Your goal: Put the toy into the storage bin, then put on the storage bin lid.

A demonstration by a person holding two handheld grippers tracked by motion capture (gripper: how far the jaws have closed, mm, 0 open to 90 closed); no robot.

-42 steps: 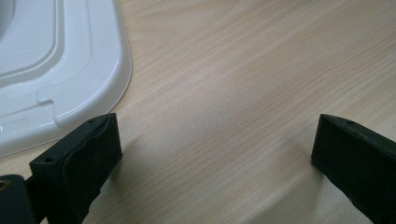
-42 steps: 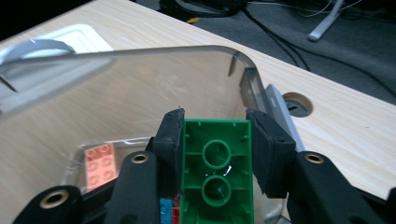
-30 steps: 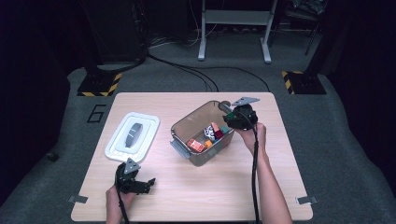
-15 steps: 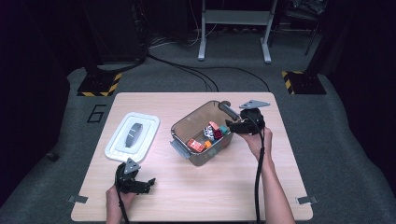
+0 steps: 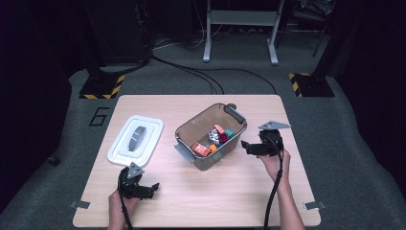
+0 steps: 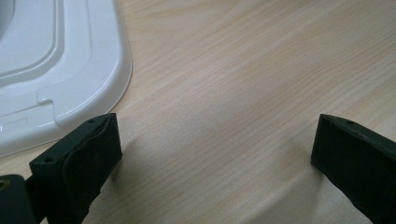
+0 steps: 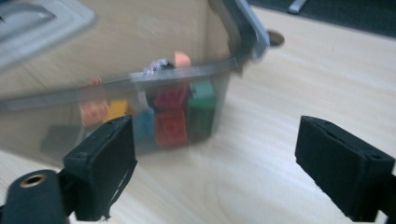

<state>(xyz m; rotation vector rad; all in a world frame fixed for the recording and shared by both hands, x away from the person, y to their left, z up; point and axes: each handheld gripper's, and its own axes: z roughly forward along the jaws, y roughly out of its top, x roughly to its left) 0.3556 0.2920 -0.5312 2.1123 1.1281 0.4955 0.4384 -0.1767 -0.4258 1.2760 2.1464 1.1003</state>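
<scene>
Right gripper (image 5: 245, 146) has just been opening, released and empty, beside the bin (image 5: 210, 136) (blocks inside); left gripper (image 5: 149, 188) released; floor mark "6" (image 5: 99, 116).

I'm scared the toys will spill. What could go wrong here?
The right gripper, its jaws just opened and empty, sits close beside the clear bin; a bump might shove it and its blocks. The lid lies near the table edge, so a nudge could push it off.
</scene>
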